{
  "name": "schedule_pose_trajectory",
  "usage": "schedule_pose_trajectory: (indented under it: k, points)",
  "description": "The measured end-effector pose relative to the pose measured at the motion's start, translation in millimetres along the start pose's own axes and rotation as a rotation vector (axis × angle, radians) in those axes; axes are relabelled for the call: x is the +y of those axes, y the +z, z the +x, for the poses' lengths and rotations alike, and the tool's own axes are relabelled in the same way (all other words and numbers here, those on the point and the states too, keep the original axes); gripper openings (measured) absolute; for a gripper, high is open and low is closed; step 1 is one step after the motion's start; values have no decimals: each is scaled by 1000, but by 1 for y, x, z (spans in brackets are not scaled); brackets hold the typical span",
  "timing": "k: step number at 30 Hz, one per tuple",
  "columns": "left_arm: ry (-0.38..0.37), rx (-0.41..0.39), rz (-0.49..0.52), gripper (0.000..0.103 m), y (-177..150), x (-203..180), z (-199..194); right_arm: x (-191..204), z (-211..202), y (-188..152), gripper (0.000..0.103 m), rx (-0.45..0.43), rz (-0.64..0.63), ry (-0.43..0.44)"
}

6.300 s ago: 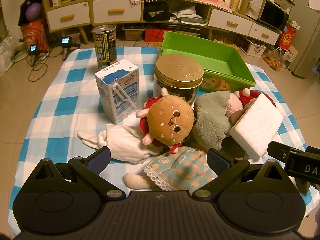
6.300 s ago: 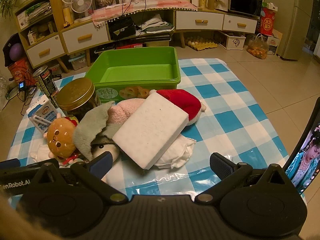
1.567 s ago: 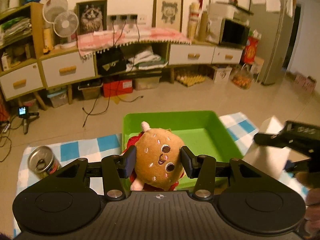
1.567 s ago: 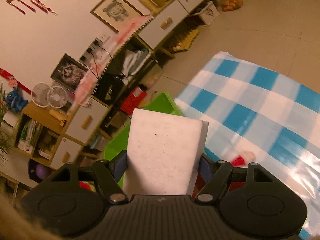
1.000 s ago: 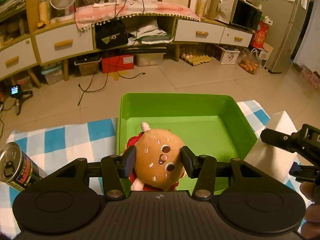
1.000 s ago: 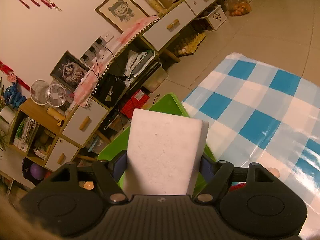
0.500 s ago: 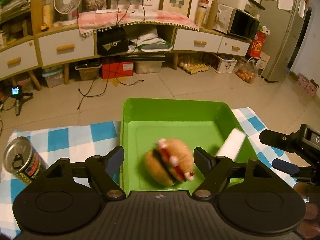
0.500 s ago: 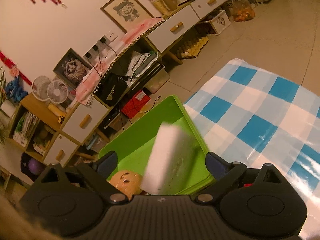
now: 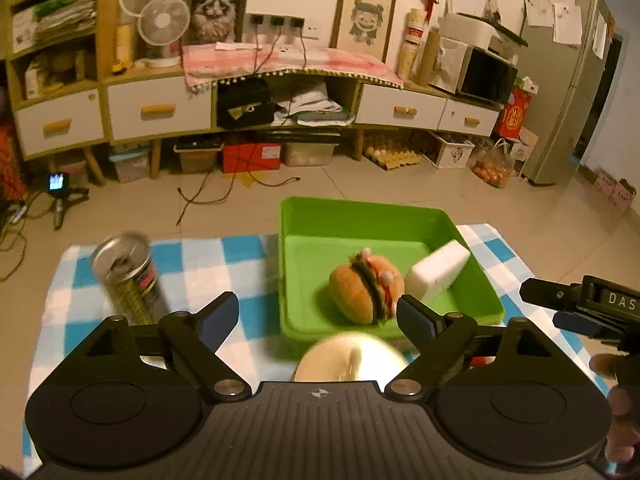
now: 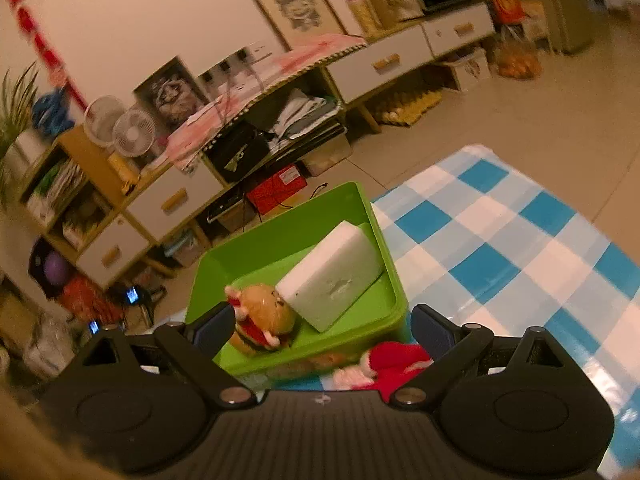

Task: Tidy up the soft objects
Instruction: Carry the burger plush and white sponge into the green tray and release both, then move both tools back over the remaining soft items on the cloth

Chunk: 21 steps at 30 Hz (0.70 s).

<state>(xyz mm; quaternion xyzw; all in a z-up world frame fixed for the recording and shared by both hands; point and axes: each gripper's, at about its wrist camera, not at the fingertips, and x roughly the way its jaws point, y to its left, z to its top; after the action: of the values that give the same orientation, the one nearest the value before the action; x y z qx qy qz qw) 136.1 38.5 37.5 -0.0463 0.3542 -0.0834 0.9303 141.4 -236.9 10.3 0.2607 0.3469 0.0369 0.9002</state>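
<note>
Both claws read wide open, nothing between the fingers of either. Left claw (image 9: pixel 318 316) is held above the table (image 9: pixel 208 256), fingers spread to either side of a gold jar lid (image 9: pixel 352 358) that sits just below and is blurred. Right claw (image 10: pixel 322 326) is likewise spread, tilted, looking down on the green bin (image 10: pixel 362 208); it also shows at the right edge of the left wrist view (image 9: pixel 576 306). The bin (image 9: pixel 360 210) stands at the far edge of the table, on the blue-and-white checked cloth (image 10: pixel 500 240). 2 soft items lie inside it: the burger plush (image 9: pixel 366 294) on its side on the bin floor, near the front wall, and the white sponge block (image 9: pixel 436 272) tilted, its upper end leaning on the bin's right wall, its lower end touching the plush. Right wrist view confirms contact between sponge (image 10: pixel 330 274) and plush (image 10: pixel 260 320). A red-and-white plush (image 10: pixel 386 364) lies on the cloth outside the bin, against its near wall. A drink can (image 9: pixel 128 278) stands upright left of the bin, well apart from it, blurred.
</note>
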Motion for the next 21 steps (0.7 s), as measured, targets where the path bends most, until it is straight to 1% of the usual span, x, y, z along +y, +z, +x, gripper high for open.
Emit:
schedule_pose_trajectory:
  k: [2,7,12,17,21]
  points:
    - [-1,-7,-13,86,-9,6,-10,0,-8,-4,65,-3,-28,0]
    - [24,-12,-41,88,-32,24,-31,-9,-24,-13,65,-7,-51,-10]
    - [41,-28,-24,91,-54,30,-47,-8,-37,-23,65,-19,-108,-15]
    - [28,-56,-3,94,-78,34,-56,2,-46,-38,65,-9,-231,-8]
    - [8,-49,58,96,-97,35,-62,7,-54,-55,65,-10,-340,4]
